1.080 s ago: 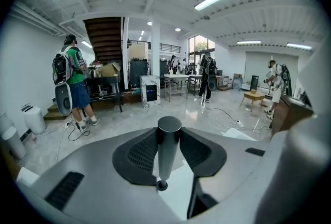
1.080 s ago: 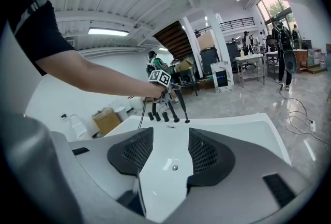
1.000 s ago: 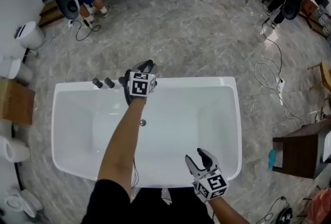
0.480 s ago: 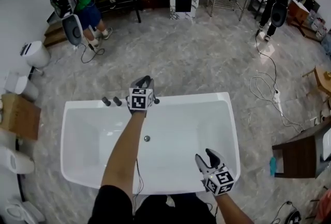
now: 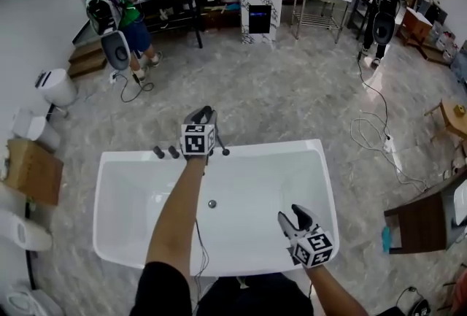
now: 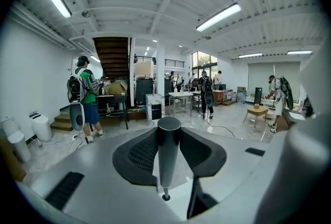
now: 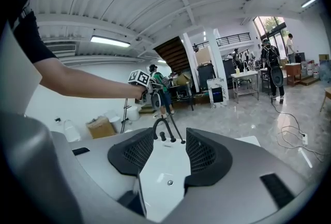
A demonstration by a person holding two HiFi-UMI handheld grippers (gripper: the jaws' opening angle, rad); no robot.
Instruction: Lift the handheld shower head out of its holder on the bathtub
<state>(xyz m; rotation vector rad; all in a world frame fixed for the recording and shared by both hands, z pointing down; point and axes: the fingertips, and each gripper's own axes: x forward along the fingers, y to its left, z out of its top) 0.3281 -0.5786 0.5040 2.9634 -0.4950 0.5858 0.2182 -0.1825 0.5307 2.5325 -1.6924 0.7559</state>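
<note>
Well, the left gripper [image 5: 202, 116] clamps the dark shower head [image 6: 168, 153] above the white bathtub [image 5: 131, 161]. The right gripper [image 5: 299, 216] hangs open. Grey marbled floor [image 5: 292, 95] surrounds them, with a cable [image 5: 379, 132] trailing across it.

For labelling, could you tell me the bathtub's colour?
The bathtub is white, clearest in the head view.

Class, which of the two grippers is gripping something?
The left gripper, out over the far rim of the bathtub: its jaws clamp the dark shower head. The right gripper, by the near rim, has open jaws with nothing held.
</note>
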